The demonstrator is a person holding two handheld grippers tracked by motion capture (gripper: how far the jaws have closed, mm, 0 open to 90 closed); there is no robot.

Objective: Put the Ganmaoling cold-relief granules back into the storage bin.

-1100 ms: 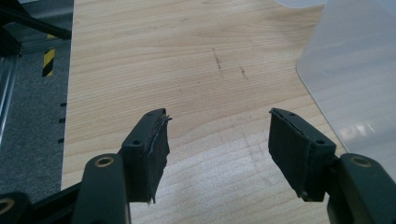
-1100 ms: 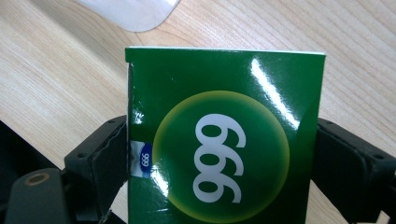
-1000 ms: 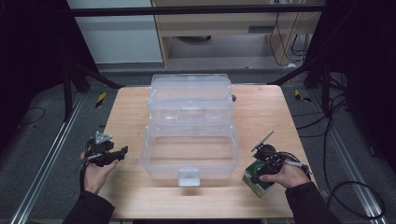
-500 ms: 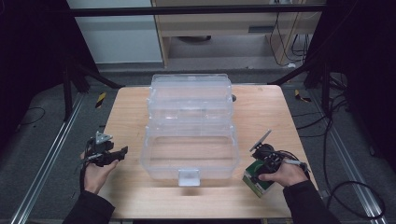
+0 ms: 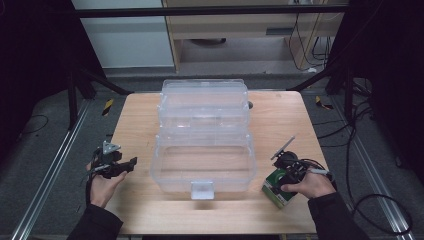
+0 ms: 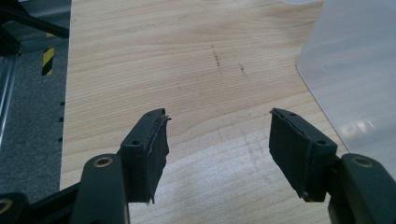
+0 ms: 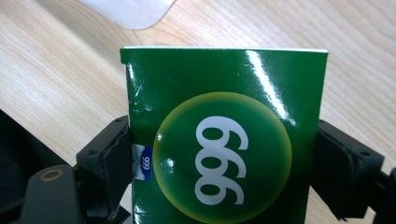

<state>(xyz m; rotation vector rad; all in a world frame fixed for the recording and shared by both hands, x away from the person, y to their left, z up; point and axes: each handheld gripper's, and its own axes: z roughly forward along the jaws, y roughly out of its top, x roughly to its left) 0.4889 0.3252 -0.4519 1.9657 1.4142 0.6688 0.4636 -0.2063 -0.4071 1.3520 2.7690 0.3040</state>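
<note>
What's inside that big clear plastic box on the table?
The clear plastic box looks empty; wood shows through its walls. Its stacked upper trays blur the view, so small contents can't be ruled out.

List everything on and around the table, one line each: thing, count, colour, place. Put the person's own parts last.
storage box: one, clear plastic, tiered, table centre, front latch toward the person.
green box: one, green with a yellow circle and white digits, near right table edge, between the right gripper's jaws.
table: one, light wood.
cabinet: one, beige, behind the table.
left gripper: one, black, jaws wide apart with nothing between, over bare wood left of the storage box.
right gripper: one, black, pads against the green box's sides.
hands: two, left, right, dark sleeves.
</note>
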